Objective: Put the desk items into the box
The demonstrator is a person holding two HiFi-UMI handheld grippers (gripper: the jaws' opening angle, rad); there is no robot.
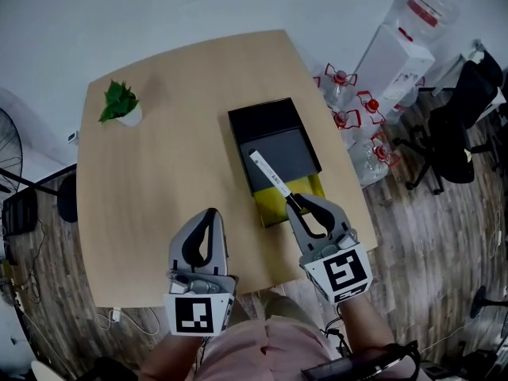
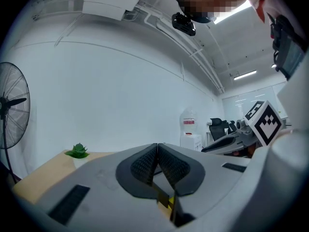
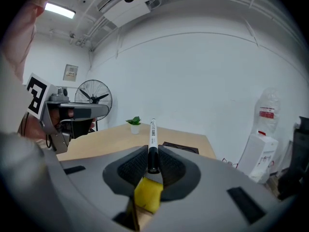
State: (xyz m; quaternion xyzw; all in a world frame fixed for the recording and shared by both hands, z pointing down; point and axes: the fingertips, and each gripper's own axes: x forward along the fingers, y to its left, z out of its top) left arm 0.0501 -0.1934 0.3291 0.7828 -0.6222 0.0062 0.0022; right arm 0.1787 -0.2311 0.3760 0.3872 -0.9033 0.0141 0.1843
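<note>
My right gripper (image 1: 299,200) is shut on a white marker with a black cap (image 1: 270,174), which sticks out forward over the open black box (image 1: 266,121) on the wooden table. In the right gripper view the marker (image 3: 152,138) stands up between the jaws of the right gripper (image 3: 153,162). A yellow item (image 1: 279,202) lies in the near part of the box, below the marker. My left gripper (image 1: 209,215) hovers over the table's near edge, left of the box, shut with nothing in it; the left gripper (image 2: 158,154) shows its jaws pressed together.
A small potted plant (image 1: 121,104) stands at the table's far left corner. A water dispenser (image 1: 401,50) and several empty bottles (image 1: 357,113) sit on the floor to the right, beside a black office chair (image 1: 460,125). A fan (image 1: 9,157) stands at the left.
</note>
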